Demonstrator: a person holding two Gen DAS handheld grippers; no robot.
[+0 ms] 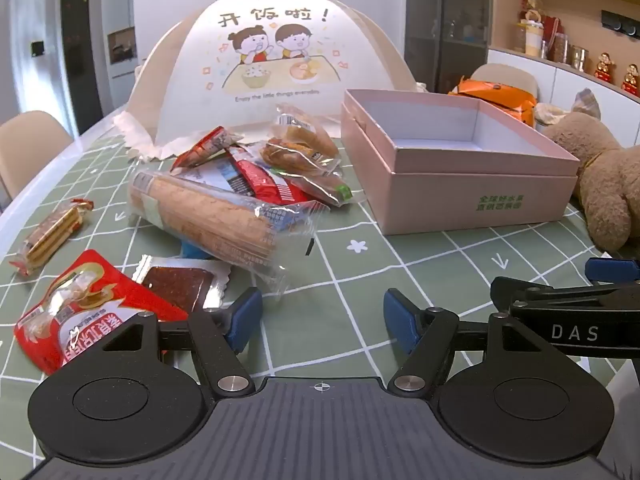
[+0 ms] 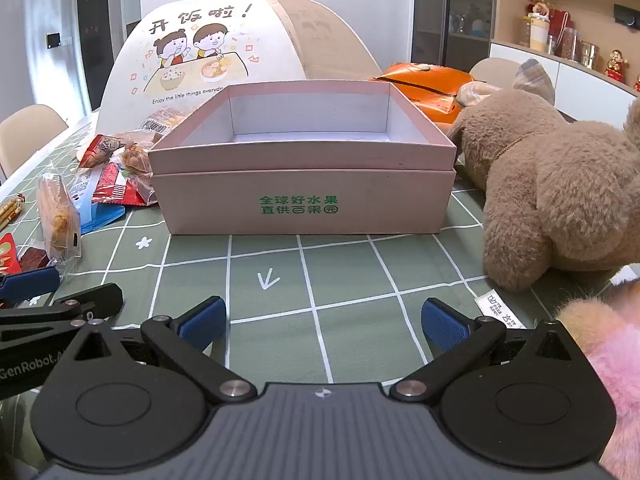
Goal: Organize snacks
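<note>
A dining room with pale chairs, a dark doorway and shelves of jars frames the surface (image 1: 360, 280), which is covered in a soft green cloth with a white grid. At the far left of the left wrist view lies a slim gold-striped wafer pack (image 1: 52, 234), then a glossy red pouch (image 1: 80, 312) and a flat clear sachet holding a dark square (image 1: 180, 284) just beside it. Next comes the main heap of snacks (image 1: 248, 184): a long crinkly transparent sleeve of biscuits (image 1: 204, 216) lies across red and blue wrappers, with clear-bagged pastries behind. Behind the heap stands a domed mesh food cover (image 1: 272, 60) printed with cartoon children. To the right sits the pink cardboard box (image 2: 304, 196), rigid, square-cornered, open and empty, and beyond it a fuzzy brown plush toy (image 2: 560, 184). The left tool (image 1: 322, 320) hovers low near the red pouch with its blue ribbed pads spread wide and nothing between them; the right tool (image 2: 324, 320) faces the box front, equally spread and empty. No snack is in the box, so sorting appears to be at its start. The next move likely calls for the left tool to close gently on a slippery wrapper edge, without crushing brittle contents, then carry it over the box rim.
</note>
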